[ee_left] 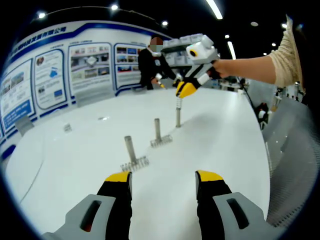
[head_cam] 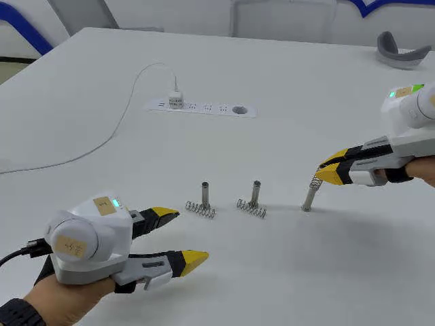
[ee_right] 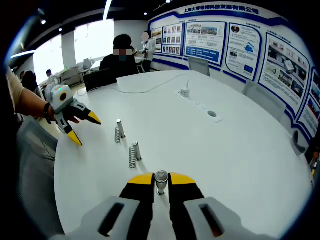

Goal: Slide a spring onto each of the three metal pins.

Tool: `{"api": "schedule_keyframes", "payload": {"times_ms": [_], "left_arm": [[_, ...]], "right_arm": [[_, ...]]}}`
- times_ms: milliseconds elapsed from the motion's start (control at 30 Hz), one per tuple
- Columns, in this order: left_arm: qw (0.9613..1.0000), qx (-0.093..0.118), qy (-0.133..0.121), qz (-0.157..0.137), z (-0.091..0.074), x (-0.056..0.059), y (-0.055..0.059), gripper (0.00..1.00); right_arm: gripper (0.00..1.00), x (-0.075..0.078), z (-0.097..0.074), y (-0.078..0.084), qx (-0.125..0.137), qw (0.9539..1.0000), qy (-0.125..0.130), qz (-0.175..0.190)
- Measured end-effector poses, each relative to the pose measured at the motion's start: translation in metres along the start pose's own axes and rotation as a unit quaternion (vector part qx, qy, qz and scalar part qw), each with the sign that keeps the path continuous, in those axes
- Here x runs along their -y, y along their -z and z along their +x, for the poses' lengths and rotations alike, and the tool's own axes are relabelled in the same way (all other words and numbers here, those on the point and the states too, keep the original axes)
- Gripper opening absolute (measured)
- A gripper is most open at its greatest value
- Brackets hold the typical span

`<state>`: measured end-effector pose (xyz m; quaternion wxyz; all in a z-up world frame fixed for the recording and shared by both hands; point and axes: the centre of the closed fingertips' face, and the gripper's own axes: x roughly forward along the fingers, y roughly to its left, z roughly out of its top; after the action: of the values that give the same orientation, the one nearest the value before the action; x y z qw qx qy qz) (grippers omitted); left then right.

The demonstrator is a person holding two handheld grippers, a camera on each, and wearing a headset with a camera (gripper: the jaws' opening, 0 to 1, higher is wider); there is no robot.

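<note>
White bench point(head_cam: 272, 81) carries everything. In the right gripper view, wall boards point(ee_right: 235, 40) bear blue Chinese headlines, too small to read. Left gripper point(head_cam: 187, 234) hovers near the bench, jaws spread and empty; its tan labels point(head_cam: 104, 205) are illegible. Right gripper point(head_cam: 319, 173) is clenched on a spring point(head_cam: 315, 182) at the top of the right pin point(head_cam: 309, 198); its own view looks into the coil's open end. Power strip point(head_cam: 201, 107) lies beyond. Left pin point(head_cam: 204, 192) and middle pin point(head_cam: 256, 191) stand bare, a loose spring point(head_cam: 200, 209) lying at the foot of each

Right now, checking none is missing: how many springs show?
3: a spring beside the left pin, another beside the middle pin, a third in the right gripper atop the right pin.
</note>
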<state>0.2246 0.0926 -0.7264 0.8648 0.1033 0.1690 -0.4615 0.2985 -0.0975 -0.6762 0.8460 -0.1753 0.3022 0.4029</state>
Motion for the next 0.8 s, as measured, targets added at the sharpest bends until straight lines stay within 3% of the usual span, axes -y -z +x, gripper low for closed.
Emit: {"api": "schedule_keyframes", "payload": {"times_ms": [800], "left_arm": [[1.0000, 0.000, 0.002, 0.000, 0.000, 0.001, 0.000, 0.51]], "right_arm": [[0.12, -0.002, 0.025, 0.025, -0.016, 0.9996, 0.019, 0.015]]}}
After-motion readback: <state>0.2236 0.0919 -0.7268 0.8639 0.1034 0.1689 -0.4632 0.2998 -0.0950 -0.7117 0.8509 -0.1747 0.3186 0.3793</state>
